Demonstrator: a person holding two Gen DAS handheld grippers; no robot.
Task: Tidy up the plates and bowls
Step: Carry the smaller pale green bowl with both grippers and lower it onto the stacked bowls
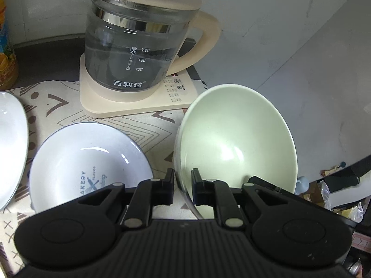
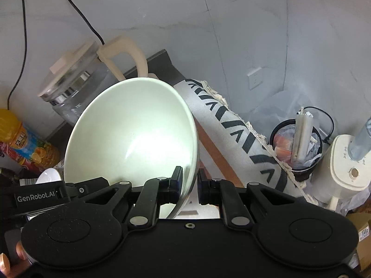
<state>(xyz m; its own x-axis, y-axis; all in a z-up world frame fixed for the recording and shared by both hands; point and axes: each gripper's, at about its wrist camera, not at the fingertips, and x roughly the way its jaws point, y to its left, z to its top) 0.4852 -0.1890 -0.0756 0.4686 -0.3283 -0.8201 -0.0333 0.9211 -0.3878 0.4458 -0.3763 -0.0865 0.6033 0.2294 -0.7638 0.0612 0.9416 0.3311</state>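
Right between the fingertips of both grippers sits the same pale green bowl [image 1: 236,139], so this is a two-handed carry. The left gripper [image 1: 183,186] is pinched nearly shut on the bowl's near-left rim, one pad inside and one outside, and the bowl rises up and to the right of it, tilted so the inside faces the camera. On the other side, the right gripper [image 2: 189,185] is clamped just as tight on the opposite edge, with the bowl [image 2: 132,136] spreading up and to its left. Neither hand is really nearer, since both already hold the rim, and the bowl looks lifted clear of the patterned cloth [image 1: 55,108]. Just left of the left gripper, down on that cloth, is a white bowl with bakery print [image 1: 88,164], and further left the edge of a white plate [image 1: 11,146]. I'd guess the green one gets nested or set near those. Beyond everything stands the glass kettle [image 1: 136,53] on its base, so watch the swing.
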